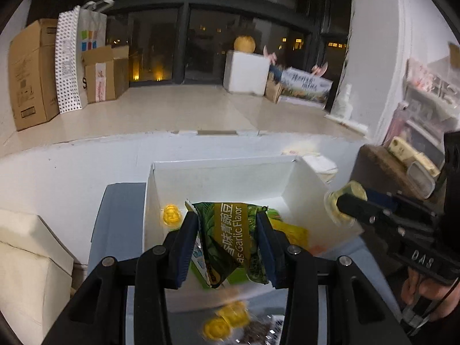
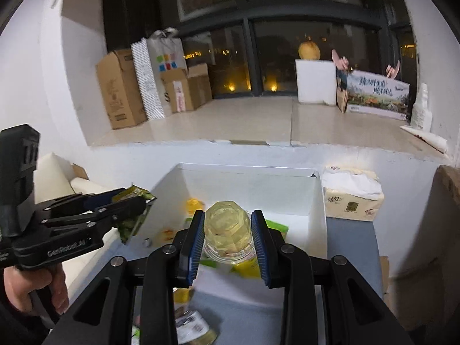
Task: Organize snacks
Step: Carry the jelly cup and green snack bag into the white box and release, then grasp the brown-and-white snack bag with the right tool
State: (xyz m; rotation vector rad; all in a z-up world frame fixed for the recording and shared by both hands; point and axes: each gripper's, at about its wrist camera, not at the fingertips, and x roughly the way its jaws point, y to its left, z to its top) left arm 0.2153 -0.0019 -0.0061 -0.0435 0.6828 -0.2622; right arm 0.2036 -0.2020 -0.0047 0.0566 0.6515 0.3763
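My left gripper [image 1: 227,241] is shut on a green garlic-pea snack packet [image 1: 230,238] and holds it over the near edge of a white open box [image 1: 218,178]. It also shows in the right wrist view [image 2: 132,210] at the left. My right gripper [image 2: 228,238] is shut on a clear yellow jelly cup [image 2: 227,230], above the same white box [image 2: 253,184]. In the left wrist view the right gripper [image 1: 345,204] holds the cup [image 1: 342,207] at the box's right wall. A yellow jelly cup [image 1: 171,215] and yellow-green packets [image 1: 290,230] lie inside the box.
Loose yellow jelly cups [image 1: 227,319] and other snacks [image 2: 192,325] lie on the grey surface in front of the box. A tissue pack [image 2: 352,198] stands right of the box. White boxes [image 1: 31,247] sit at the left. Cardboard boxes [image 1: 34,72] stand on the window ledge.
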